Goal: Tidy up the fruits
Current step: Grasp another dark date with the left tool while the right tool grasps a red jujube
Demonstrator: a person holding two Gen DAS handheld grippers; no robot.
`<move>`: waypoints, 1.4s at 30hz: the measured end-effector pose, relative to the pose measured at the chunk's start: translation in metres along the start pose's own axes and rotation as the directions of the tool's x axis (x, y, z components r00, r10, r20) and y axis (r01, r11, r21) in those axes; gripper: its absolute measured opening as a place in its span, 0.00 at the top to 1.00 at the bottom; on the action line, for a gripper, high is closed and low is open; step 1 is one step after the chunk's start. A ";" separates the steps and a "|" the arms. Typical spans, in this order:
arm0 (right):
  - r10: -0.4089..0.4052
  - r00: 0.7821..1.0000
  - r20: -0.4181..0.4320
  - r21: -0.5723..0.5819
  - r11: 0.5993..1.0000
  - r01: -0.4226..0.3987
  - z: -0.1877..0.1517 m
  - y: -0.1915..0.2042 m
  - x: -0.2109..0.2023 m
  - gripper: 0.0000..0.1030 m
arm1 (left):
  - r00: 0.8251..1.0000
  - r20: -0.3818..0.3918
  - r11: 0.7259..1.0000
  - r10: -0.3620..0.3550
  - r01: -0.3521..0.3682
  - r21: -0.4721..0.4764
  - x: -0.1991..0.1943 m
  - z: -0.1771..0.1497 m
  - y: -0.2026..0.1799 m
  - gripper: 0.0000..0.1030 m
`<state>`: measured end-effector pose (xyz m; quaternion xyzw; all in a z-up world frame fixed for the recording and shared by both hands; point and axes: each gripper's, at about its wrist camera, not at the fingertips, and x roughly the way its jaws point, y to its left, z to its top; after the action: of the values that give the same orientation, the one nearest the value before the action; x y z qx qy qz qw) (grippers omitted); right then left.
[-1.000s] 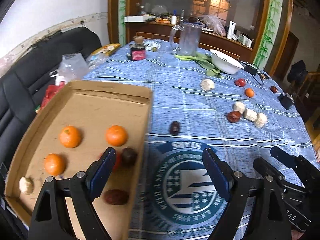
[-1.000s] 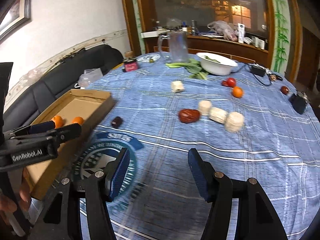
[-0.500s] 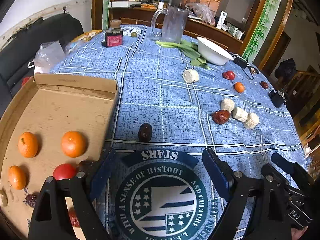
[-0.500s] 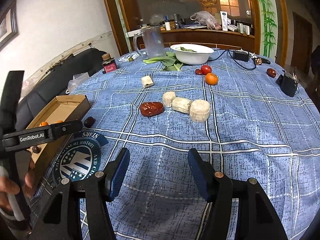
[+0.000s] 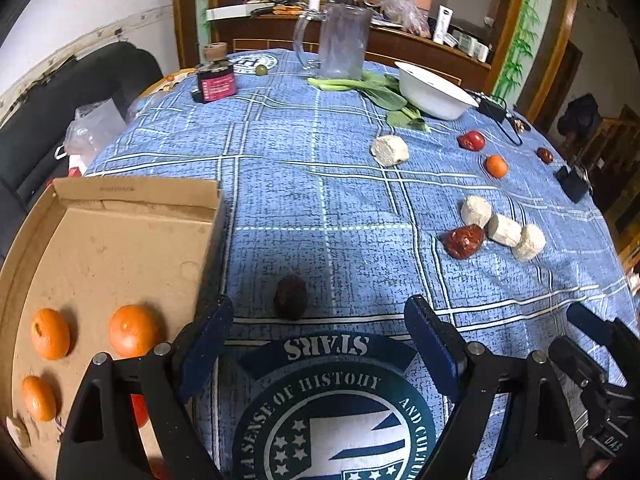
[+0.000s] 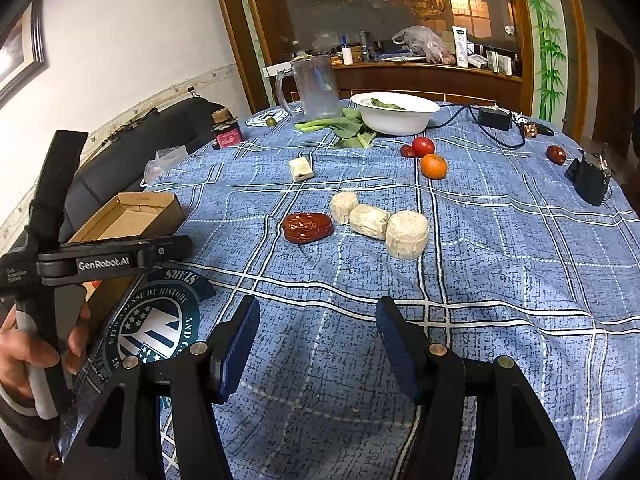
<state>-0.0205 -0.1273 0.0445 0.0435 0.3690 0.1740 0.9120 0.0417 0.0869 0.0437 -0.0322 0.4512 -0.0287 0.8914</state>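
A blue cloth tablecloth (image 5: 320, 184) criss-crossed with white lines carries a round navy-and-white star emblem (image 5: 336, 420). Bright orange round tangerines (image 5: 132, 330) dot the plain tan cardboard box (image 5: 120, 240). The oval wrinkled date (image 6: 307, 227) shines reddish-brown beside pale cream cylinder chunks (image 6: 406, 234).

A clear glass pitcher (image 5: 344, 42) stands at the far edge of the counter (image 5: 288, 176), beside a white bowl (image 5: 434, 92) and leafy greens (image 5: 380, 90).
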 end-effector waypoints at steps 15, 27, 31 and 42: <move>0.027 0.999 -0.025 -0.027 0.999 -0.027 0.008 0.006 0.012 0.40 | 0.997 -0.066 0.999 -0.038 0.040 0.028 0.017 -0.004 0.000 0.97; 0.049 0.998 -0.038 -0.003 0.999 -0.049 0.014 0.003 0.019 0.40 | 1.000 -0.006 1.000 0.001 -0.001 -0.020 0.007 0.012 0.001 0.21; 0.055 0.998 -0.034 -0.009 0.998 -0.055 0.016 0.003 0.020 0.40 | 0.999 -0.027 1.000 0.023 -0.022 0.019 0.021 0.013 -0.004 0.21; 0.057 0.997 -0.058 -0.028 0.998 -0.058 0.025 0.005 0.039 0.40 | 0.999 -0.028 0.999 -0.020 0.021 0.043 0.028 0.010 -0.003 0.74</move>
<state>0.0212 -0.1077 0.0375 0.0356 0.3909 0.2069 0.8962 0.0663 0.0819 0.0271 -0.0172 0.4622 -0.0478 0.8853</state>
